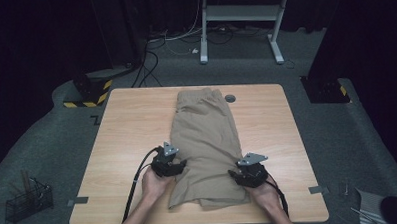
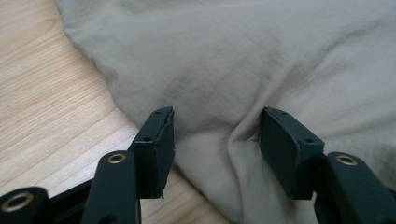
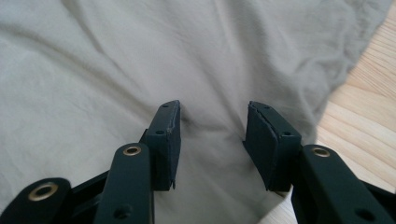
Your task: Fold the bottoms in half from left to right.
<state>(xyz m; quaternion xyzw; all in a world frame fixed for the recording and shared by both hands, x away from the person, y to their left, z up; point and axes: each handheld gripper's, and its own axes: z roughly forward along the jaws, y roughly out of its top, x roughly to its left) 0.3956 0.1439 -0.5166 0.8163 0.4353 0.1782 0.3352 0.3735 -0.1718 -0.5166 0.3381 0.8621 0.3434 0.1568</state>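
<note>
Khaki cotton shorts [image 1: 206, 141], one folded pair, lie mid-table on the light wooden table [image 1: 127, 129], bare wood flanking both edges. Left gripper [image 1: 174, 165] and right gripper [image 1: 241, 176] stand released, jaws parted over the cloth.

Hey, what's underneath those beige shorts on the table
The beige shorts lie flat on the wooden table. Bare wood shows around them; anything beneath the fabric is covered and can't be seen.

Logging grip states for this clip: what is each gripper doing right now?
Left gripper: open, jaws straddling a ridge of the beige folded cloth shorts.
Right gripper: open over the shorts, holding nothing.
</note>
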